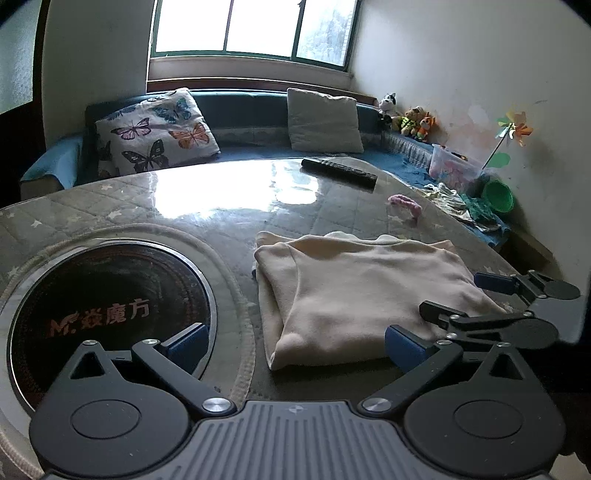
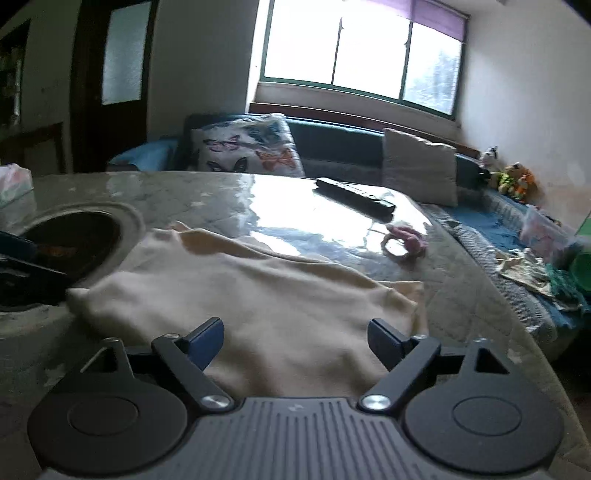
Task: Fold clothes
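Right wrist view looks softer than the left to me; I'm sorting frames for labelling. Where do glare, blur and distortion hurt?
Left wrist view: sharp; window blown out, its glare whitening the table behind the cream garment; fisheye bends the table edge. Right wrist view: blurred overall, remote and pink item smeared; the same glare on the tabletop.

The cooktop (image 2: 74, 236) (partly behind the left hand-held gripper (image 2: 14, 266)) blurs at the frame's edge.
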A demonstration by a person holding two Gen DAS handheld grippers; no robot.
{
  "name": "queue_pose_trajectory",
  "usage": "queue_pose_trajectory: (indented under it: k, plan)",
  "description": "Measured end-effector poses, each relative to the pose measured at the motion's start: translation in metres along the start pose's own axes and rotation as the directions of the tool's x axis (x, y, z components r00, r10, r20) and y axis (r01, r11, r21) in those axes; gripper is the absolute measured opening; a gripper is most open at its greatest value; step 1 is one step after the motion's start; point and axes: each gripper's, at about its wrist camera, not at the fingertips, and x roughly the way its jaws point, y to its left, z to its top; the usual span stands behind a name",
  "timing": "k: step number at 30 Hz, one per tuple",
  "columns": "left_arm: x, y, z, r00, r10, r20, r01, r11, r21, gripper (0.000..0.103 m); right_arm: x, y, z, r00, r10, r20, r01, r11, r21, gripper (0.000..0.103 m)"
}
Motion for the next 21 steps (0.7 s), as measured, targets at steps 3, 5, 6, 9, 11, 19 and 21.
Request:
queue_pose_trajectory:
  k: [3,5,6,9,11,19,21]
  plan:
    - [-0.002,0.001,-0.005,1.000,-0.020,-0.006,0.020,1.000,-0.001,0.103,0.001,-0.002,-0.008,1.000,-0.018,-0.010,0.018,1.000,0.007,0.095]
    - [-0.002,0.000,-0.008,1.000,-0.015,-0.013,0.015,1.000,0.001,0.103,-0.004,-0.004,-0.015,1.000,-0.024,-0.008,0.024,1.000,0.010,0.097]
    - [-0.002,0.000,-0.009,1.000,-0.012,-0.017,0.012,1.000,0.002,0.103,-0.007,-0.005,-0.019,1.000,-0.031,-0.006,0.031,0.999,0.008,0.098]
    - [0.000,-0.002,-0.013,1.000,0.005,-0.026,-0.005,1.000,-0.001,0.103,-0.017,-0.009,-0.028,0.999,-0.052,-0.001,0.052,0.999,0.006,0.101]
    - [0.001,-0.003,-0.015,0.999,0.014,-0.032,-0.014,1.000,-0.004,0.103,-0.022,-0.014,-0.031,0.998,-0.068,0.006,0.067,0.998,0.020,0.103]
    - [0.014,-0.005,-0.008,0.996,0.084,-0.025,-0.084,0.996,-0.007,0.103,-0.025,-0.043,-0.039,0.990,-0.142,-0.014,0.142,0.978,0.150,0.103]
    - [0.019,-0.004,-0.005,0.993,0.113,-0.019,-0.113,0.994,-0.003,0.103,-0.026,-0.049,-0.043,0.987,-0.160,-0.023,0.162,0.974,0.161,0.103]
